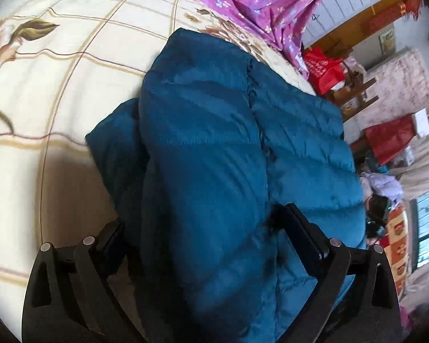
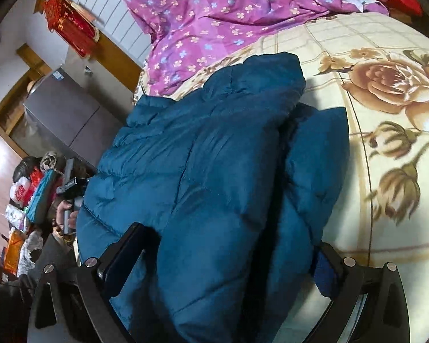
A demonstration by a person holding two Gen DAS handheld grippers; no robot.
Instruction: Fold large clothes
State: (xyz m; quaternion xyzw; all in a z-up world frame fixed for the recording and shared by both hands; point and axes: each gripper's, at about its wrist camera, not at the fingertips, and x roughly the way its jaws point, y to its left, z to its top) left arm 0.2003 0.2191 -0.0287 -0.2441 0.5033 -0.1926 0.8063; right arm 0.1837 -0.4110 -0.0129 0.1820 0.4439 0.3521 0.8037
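Observation:
A puffy teal-blue quilted jacket point(image 1: 214, 131) lies bunched and partly folded on a cream bedspread with a rose print point(image 1: 57, 91). My left gripper point(image 1: 203, 237) has its two black fingers either side of a thick fold of the jacket, which fills the gap between them. In the right wrist view the same jacket point(image 2: 203, 148) lies on the bedspread point(image 2: 386, 91). My right gripper point(image 2: 231, 254) likewise has a thick fold of the jacket filling the space between its fingers. The fingertips of both are partly buried in fabric.
A purple flowered quilt point(image 2: 214, 20) is heaped at the far end of the bed. Beyond the bed's edge stand a grey cabinet point(image 2: 68, 114), red bags point(image 1: 326, 68) and floor clutter point(image 2: 31, 200). The other hand-held gripper shows at the bed's edge point(image 2: 71, 197).

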